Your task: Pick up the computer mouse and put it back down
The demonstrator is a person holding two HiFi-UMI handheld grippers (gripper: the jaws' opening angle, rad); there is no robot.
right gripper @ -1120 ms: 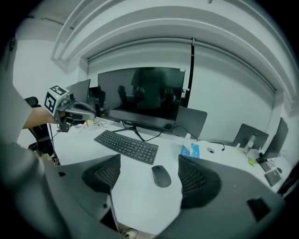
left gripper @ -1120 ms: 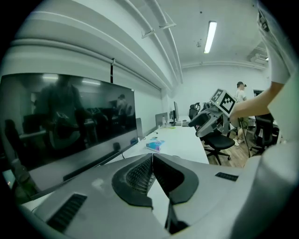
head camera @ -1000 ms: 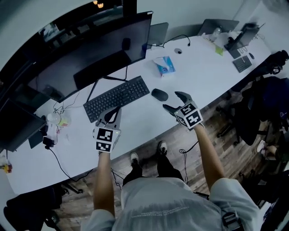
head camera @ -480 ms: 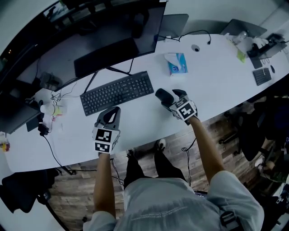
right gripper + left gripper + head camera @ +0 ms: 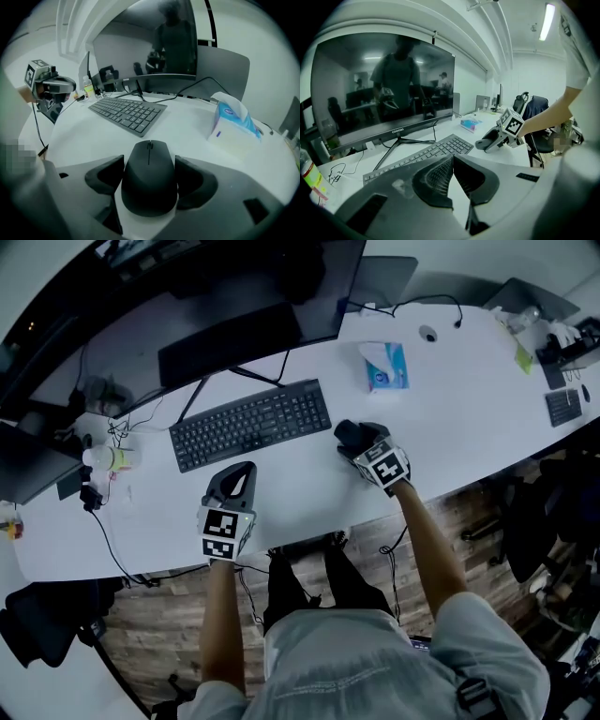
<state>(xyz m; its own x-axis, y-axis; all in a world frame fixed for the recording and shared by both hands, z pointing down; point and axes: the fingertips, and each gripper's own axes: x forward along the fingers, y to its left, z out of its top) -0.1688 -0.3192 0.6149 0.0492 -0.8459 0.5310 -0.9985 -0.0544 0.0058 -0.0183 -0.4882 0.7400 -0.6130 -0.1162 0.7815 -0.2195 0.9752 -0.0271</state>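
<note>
The black computer mouse [image 5: 150, 180] lies on the white desk [image 5: 309, 493], right of the keyboard [image 5: 251, 423]. My right gripper [image 5: 149, 164] has a jaw against each side of the mouse, shut on it. In the head view the mouse [image 5: 347, 432] is mostly hidden under that gripper [image 5: 361, 442]. My left gripper [image 5: 246, 468] rests near the desk's front edge, below the keyboard, with its jaws [image 5: 453, 157] shut and nothing in them.
A blue tissue box [image 5: 384, 367] stands behind the mouse, with a large monitor [image 5: 234, 334] behind the keyboard. A bottle [image 5: 111, 458] and cables lie at the left. Laptops and small items sit at the far right end. The desk's front edge runs just under both grippers.
My right gripper moved forward from beside the mouse until its jaws came round it and closed on its sides. The left gripper stayed where it was.
</note>
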